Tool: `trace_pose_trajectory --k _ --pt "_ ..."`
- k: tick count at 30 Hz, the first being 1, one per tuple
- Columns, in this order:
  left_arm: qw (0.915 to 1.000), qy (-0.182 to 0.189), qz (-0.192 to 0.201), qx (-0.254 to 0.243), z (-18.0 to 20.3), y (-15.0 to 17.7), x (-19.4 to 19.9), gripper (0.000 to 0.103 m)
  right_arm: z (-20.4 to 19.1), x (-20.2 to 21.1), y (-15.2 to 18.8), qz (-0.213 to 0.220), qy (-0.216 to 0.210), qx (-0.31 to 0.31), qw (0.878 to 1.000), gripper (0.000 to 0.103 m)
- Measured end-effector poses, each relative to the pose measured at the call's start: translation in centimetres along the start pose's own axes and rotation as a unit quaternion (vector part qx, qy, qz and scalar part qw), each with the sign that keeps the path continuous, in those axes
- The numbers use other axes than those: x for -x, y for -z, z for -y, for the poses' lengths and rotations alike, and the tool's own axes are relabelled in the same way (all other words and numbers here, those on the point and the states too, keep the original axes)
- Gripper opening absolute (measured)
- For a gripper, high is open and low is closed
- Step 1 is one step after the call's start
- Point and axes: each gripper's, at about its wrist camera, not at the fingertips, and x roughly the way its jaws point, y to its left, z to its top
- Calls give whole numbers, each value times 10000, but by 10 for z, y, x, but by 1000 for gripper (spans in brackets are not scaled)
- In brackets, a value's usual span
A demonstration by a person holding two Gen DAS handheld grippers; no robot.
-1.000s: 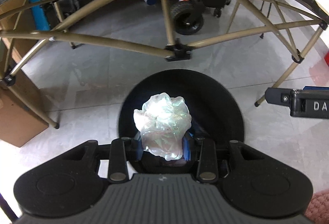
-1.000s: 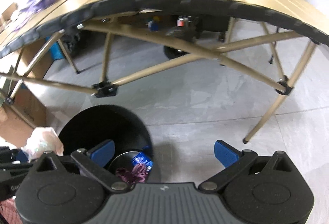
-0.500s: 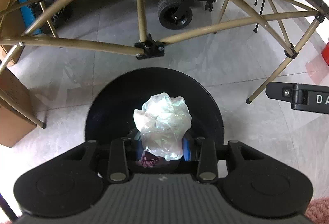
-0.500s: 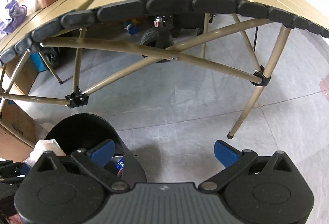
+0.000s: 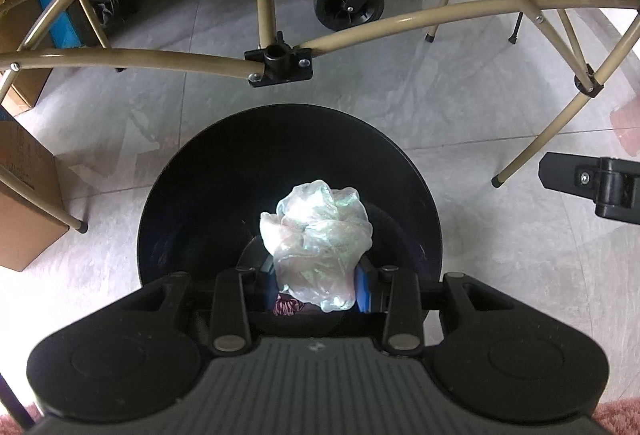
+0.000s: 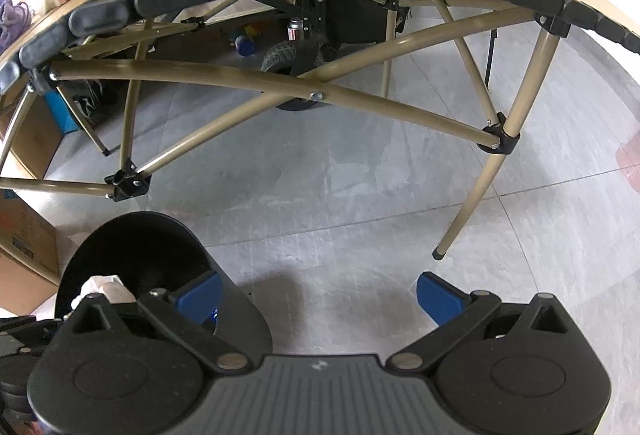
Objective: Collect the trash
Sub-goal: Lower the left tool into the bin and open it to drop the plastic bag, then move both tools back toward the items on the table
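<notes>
My left hand-held gripper (image 5: 316,285) grips the crumpled plastic bag (image 5: 318,243) directly above the black bin (image 5: 192,195) below, while my right hand-held gripper (image 6: 318,293) hangs empty, jaws spread, beside it.

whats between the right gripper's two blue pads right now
Nothing held: between the right gripper pads, spread wide, the right wrist view shows only bare grey floor.

Even daylight, sharp, fisheye-warped edges

bin (image 5: 200,195) mouth: open below | table struts (image 5: 120,57): bar beyond | floor (image 6: 360,195) right: free
</notes>
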Motion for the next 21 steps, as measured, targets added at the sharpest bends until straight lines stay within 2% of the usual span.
trace_pose_trajectory --k 3,6,7,8,10,11,21 --pt "10000 -4 -47 7 1 -1 -2 37 0 -1 0 -13 -6 21 10000 103" --pt "9999 42 -88 82 -1 -1 -3 47 0 -1 -1 -13 -5 23 10000 103" --pt "9999 56 -95 100 -2 -2 -3 57 0 -1 -1 -13 1 19 10000 103" --pt "9999 55 -99 114 -2 -2 -3 74 0 -1 -1 -15 2 19 10000 103" --pt "9999 10 -52 154 -2 -2 -1 95 1 -2 -1 -17 9 10 10000 103" --pt "9999 -39 -17 165 -2 -2 0 100 1 -2 -1 -16 12 7 10000 103" --pt "9999 -98 29 84 1 -4 1 100 3 -1 -2 10 11 8 10000 103"
